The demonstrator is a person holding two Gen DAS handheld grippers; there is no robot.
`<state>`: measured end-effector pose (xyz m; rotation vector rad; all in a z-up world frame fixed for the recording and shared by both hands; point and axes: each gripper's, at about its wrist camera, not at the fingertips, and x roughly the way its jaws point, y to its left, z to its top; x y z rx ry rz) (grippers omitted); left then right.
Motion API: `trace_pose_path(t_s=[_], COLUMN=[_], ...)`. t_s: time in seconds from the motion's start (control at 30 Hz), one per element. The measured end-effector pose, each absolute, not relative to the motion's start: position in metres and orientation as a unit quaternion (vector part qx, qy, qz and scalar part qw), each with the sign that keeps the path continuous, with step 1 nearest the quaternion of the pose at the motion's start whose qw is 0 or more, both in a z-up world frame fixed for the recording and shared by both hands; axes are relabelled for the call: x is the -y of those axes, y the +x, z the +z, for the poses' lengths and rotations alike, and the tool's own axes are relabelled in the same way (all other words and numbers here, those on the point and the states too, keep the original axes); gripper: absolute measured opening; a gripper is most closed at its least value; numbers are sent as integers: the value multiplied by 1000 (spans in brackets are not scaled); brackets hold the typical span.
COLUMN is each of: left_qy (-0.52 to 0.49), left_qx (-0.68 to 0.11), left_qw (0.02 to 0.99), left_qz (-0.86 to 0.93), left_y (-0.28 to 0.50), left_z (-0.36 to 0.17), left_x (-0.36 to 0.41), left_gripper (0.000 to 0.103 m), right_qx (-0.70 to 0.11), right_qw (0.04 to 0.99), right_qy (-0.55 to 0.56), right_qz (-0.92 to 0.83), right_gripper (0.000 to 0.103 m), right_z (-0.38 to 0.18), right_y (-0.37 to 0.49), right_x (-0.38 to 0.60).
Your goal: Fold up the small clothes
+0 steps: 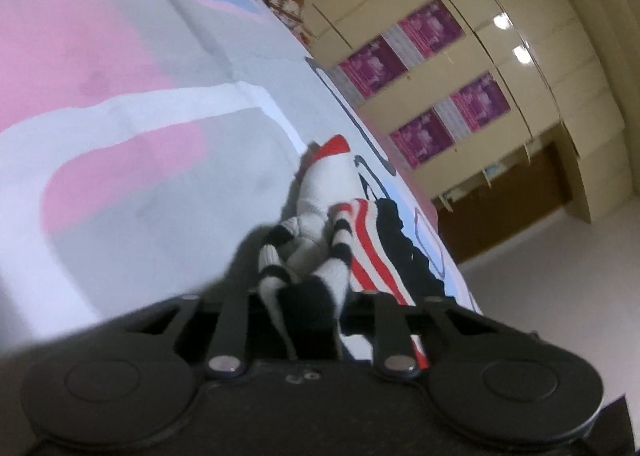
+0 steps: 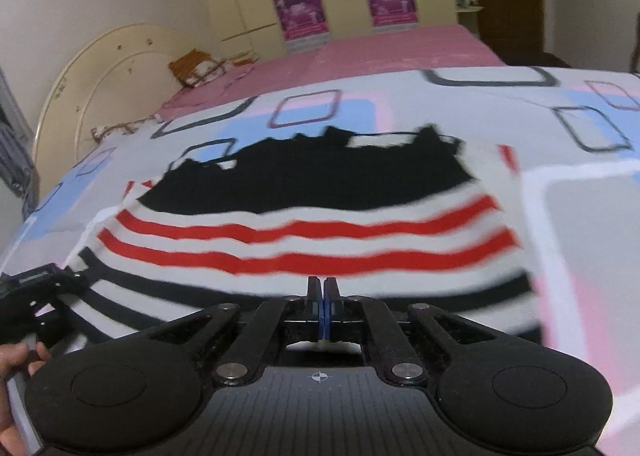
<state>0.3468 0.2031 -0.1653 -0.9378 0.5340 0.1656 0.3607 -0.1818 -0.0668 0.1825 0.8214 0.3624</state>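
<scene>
A small striped sweater (image 2: 312, 216), white with red and black bands and a black top part, lies spread on the patterned bedsheet (image 2: 580, 224). My right gripper (image 2: 323, 284) is at its near hem, blue pads pressed together on the white edge. In the left wrist view the sweater (image 1: 372, 240) is seen from the side, with a black-banded sleeve (image 1: 304, 252) bunched up. My left gripper (image 1: 308, 296) is shut on that bunch, and the cloth hides its fingertips. The right wrist view shows the left gripper (image 2: 36, 288) at the sweater's left edge, held by a hand (image 2: 16, 360).
The bed's edge (image 1: 452, 256) drops to pale floor (image 1: 560, 276) close beside the sweater. Beyond the sheet lie a pink mattress (image 2: 380, 52), a rounded headboard (image 2: 100, 68) and an orange patterned cloth (image 2: 196, 68). Cream wardrobes with purple posters (image 2: 300, 12) line the far wall.
</scene>
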Motion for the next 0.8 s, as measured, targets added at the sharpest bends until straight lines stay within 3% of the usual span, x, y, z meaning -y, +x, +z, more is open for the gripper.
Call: trace_pose_path(t_s=[0.13,0.23,0.3,0.53,0.8], left_qy=[-435,-421,-455,-454,-366], left_qx=[-209,-257,-241,-223,-213], left_qw=[875,868,856,861,906], left_qz=[39,63,53,44,25], left_y=[338,346,342,340,350], left_z=[-145,-163,-167,-157,-105], left_x=[-203,-204,-210,-205,-160], left_gripper=[18,17,17,17,17], right_qx=[-386,-395,-429,-418,-387], right_qw=[897,890,879,884,892], right_qy=[85,74,46,47,105], right_qz=[199,213,203,205,210], right_gripper=[2,2,0,0,0], right_z=[-62,-76,-97,-101,-83], right_y=[372,381,389,388,380], right_x=[151,132,122,124,159])
